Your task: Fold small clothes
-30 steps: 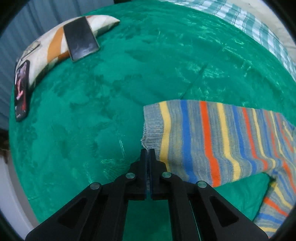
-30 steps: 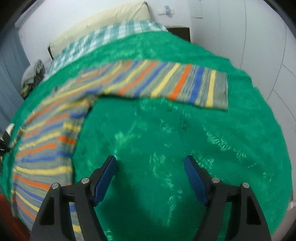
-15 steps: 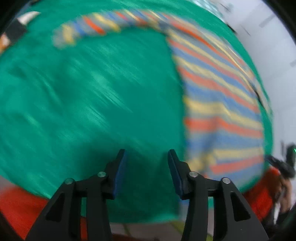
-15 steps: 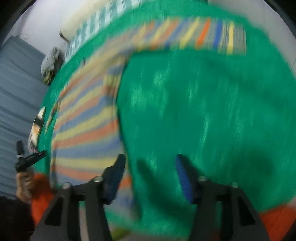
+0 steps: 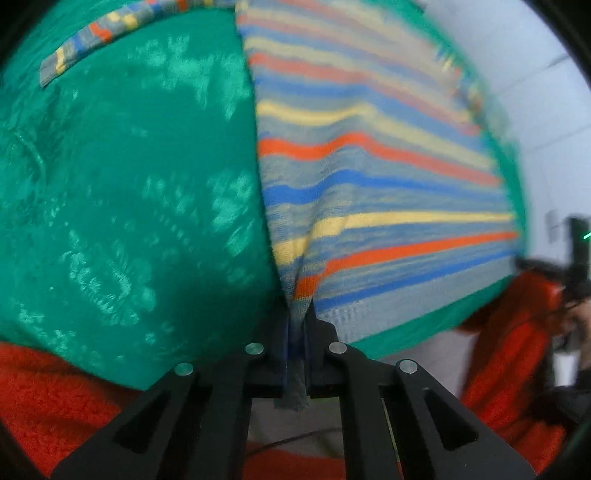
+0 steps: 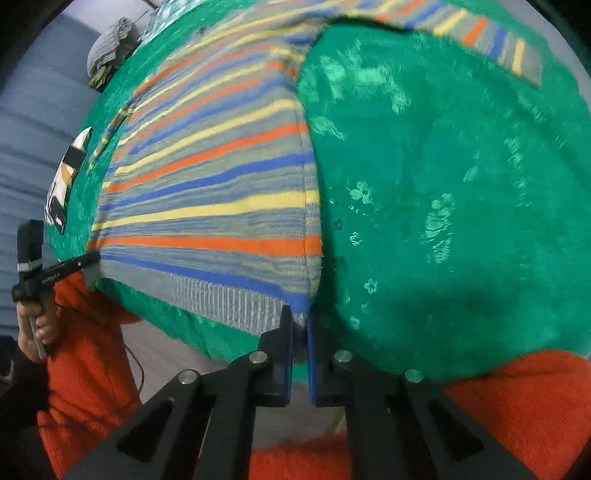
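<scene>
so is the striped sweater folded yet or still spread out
Spread out: the grey knit sweater with orange, blue and yellow stripes lies flat on the green blanket, one sleeve extended, no fold visible.

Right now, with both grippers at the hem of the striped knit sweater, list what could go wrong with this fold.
1. The left gripper is shut on a bunched corner of the striped knit sweater; the pucker there may carry into the fold.
2. The right gripper has just closed on only the very corner of the ribbed hem, so the knit could slip out when lifted.
3. Both sleeves still lie spread on the green bedspread; one sleeve may drag or twist.
</scene>
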Tool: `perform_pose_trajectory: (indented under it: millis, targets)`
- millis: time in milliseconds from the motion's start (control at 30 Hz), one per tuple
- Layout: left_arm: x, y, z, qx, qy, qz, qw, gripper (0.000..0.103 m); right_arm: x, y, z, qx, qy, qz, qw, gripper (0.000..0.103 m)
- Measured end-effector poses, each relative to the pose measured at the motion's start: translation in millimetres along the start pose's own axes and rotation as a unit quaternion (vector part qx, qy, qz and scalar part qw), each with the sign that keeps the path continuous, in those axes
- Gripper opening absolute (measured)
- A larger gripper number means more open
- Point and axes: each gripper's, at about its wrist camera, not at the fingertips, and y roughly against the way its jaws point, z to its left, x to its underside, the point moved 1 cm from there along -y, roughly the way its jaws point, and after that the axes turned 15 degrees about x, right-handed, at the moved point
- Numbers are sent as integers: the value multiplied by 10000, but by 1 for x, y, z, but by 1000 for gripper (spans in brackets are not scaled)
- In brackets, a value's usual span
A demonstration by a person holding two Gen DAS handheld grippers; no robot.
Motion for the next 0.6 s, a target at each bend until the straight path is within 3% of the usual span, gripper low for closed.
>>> perform_pose_trajectory:
  millis: [100, 200, 267, 300, 367, 400, 433, 467, 500, 533, 600]
  targets:
    - [-5, -18, -10, -415, -161, 207, 9988, 5, -2, -36, 7, 354, 134, 379, 9986, 5]
    - [-6, -11, -15, -583, -331, 311, 9973, 15, -9, -34, 8, 368, 112, 398, 9985, 6]
    - [-8, 5, -19, -679, -388, 221, 9967, 26, -11, -27, 5, 278, 179, 474, 9983, 17]
    - [-12, 21, -22, -742, -447, 48, 9962, 29, -15, -18, 1, 312, 183, 459, 9983, 29]
    - [-34, 62, -23, -788, -594, -467, 9940, 42, -32, 12, -12, 476, 235, 42, 9986, 34]
    - [-52, 82, -23, -737, -662, -769, 9921, 58, -47, 30, -18, 568, 290, -251, 9976, 35]
    - [-74, 99, -23, -660, -751, -1055, 9894, 73, -70, 49, -25, 679, 336, -590, 9954, 44]
    - [-111, 115, -24, -561, -937, -1404, 9841, 83, -93, 61, -30, 744, 368, -892, 9926, 51]
    - [-135, 115, -25, -505, -1083, -1567, 9804, 93, -122, 73, -33, 791, 413, -1253, 9881, 67]
    - [-171, 119, -20, -460, -1241, -1665, 9771, 98, -159, 82, -36, 788, 480, -1675, 9816, 74]
    - [-244, 96, -19, -621, -1302, -1710, 9746, 97, -227, 87, -34, 622, 614, -2222, 9711, 75]
